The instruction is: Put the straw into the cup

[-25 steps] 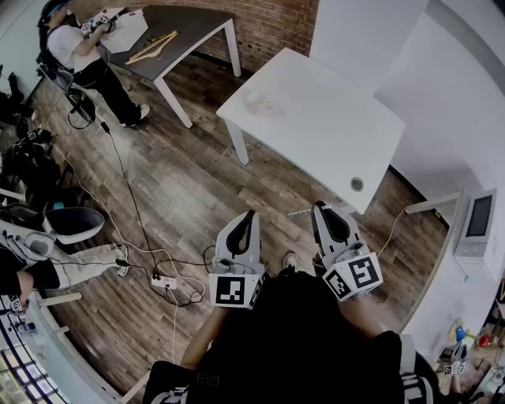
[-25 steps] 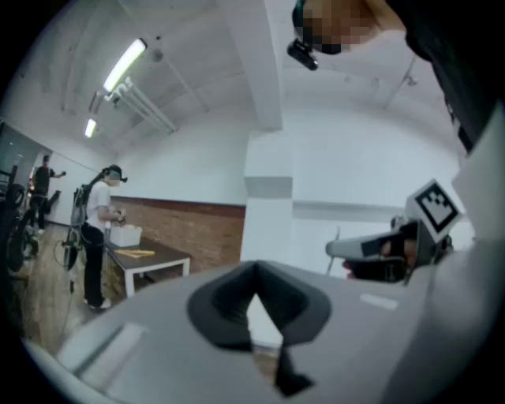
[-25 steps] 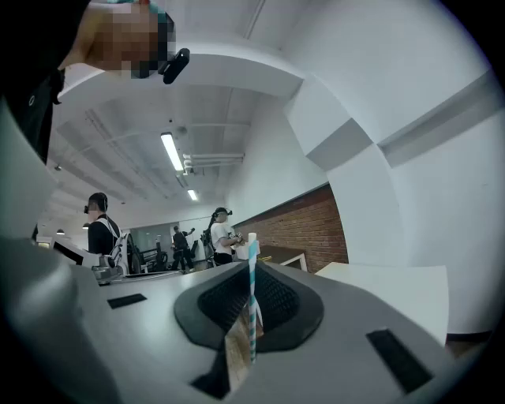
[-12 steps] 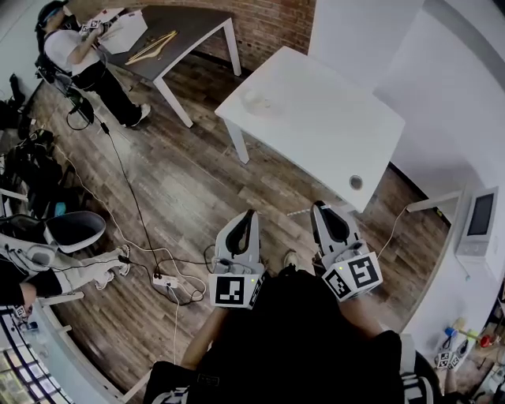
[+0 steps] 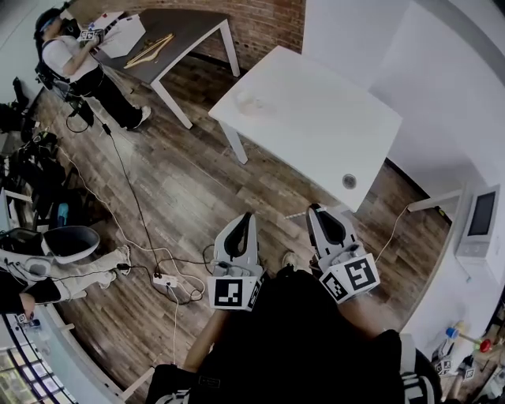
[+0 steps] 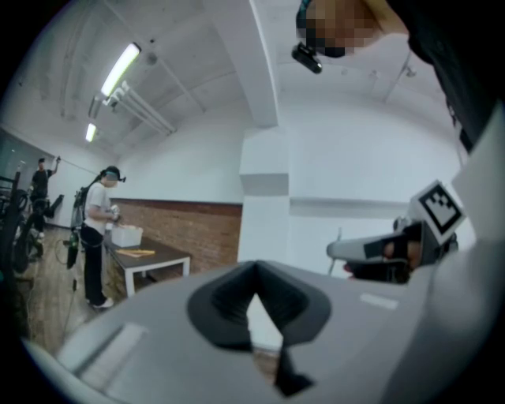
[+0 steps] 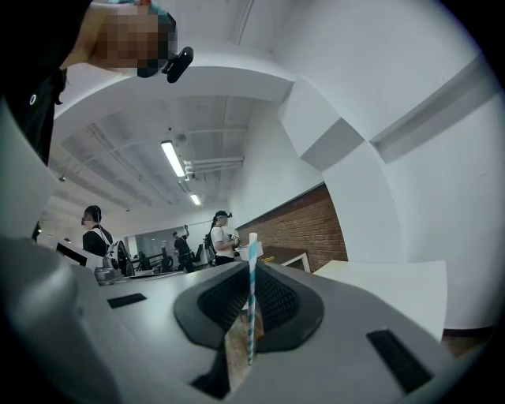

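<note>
Open wooden floor [image 5: 181, 189] separates both grippers from the white table's [image 5: 331, 134] near edge. The right gripper [image 5: 314, 210] clenches the striped straw [image 7: 252, 300]. The left gripper [image 5: 249, 215] is pressed closed, empty. The cup [image 5: 254, 100] sits by the table's far left edge, brick wall [image 5: 260, 24] beyond.

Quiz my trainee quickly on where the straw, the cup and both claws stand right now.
1. Which claw holds the striped straw? A) the left claw B) the right claw C) neither
2. True or false: the cup stands on the white table, ahead of both claws and apart from them.
3. Fill in: the left claw is ____, with nothing between its jaws.
Key: 1 B; 2 true; 3 shut.
</note>
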Available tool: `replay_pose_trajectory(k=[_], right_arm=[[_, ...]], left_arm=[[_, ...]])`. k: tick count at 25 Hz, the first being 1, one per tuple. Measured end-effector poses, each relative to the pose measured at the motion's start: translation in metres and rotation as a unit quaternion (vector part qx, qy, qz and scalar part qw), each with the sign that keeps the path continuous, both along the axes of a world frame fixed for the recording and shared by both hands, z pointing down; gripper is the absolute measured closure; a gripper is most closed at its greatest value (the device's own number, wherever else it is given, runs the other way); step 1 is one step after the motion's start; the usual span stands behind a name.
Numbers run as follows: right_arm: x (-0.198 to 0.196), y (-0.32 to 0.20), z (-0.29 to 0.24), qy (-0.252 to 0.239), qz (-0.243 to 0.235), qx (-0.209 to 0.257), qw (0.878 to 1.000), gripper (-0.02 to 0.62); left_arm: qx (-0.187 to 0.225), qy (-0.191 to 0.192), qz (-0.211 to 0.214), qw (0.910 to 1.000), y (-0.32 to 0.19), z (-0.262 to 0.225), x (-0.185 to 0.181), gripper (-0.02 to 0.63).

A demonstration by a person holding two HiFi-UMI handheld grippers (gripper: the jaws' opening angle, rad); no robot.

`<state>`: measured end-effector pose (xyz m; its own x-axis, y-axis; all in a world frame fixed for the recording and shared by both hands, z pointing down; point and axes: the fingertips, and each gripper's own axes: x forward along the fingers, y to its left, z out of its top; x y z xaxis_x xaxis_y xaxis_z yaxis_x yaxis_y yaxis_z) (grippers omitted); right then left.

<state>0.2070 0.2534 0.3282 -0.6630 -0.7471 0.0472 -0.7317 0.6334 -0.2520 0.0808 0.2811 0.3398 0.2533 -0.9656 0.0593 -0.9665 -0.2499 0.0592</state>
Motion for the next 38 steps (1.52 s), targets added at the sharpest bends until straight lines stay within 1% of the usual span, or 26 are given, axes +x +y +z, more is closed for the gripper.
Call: replay_pose_trajectory(k=[4, 9, 14, 20, 23, 28, 38], right_arm=[[0.014, -0.003, 0.0, -0.002, -0.01, 0.001, 1.0, 0.574], [0.029, -0.008, 0.002, -0.009, -0.027, 0.008, 1.0, 0.574], [0.031, -0.017, 0.007, -0.015, -0.032, 0.0, 0.999, 0.574], [0.023, -0.052, 0.012, -0.006, -0.028, 0.0, 1.0, 0.574], [0.016, -0.075, 0.015, -0.002, -0.022, -0.001, 1.0, 0.574], [-0.003, -0.116, 0.015, 0.004, -0.015, 0.001, 1.0, 0.574], [-0.06, -0.204, 0.017, 0.019, 0.007, -0.01, 1.0, 0.574]], left_arm=[[-0.008, -0.001, -0.007, 0.9999, -0.003, 0.002, 0.018, 0.601], [-0.008, -0.01, -0.02, 0.9997, 0.002, 0.002, 0.036, 0.601], [-0.012, -0.01, -0.03, 0.9994, -0.007, 0.008, 0.037, 0.601], [-0.018, -0.009, -0.023, 0.9995, -0.042, 0.019, 0.032, 0.601], [-0.014, -0.005, -0.018, 0.9997, -0.068, 0.02, 0.024, 0.601], [-0.011, 0.002, -0.012, 0.9999, -0.114, 0.02, 0.002, 0.601], [-0.027, 0.011, 0.007, 0.9996, -0.202, 0.025, -0.06, 0.601]])
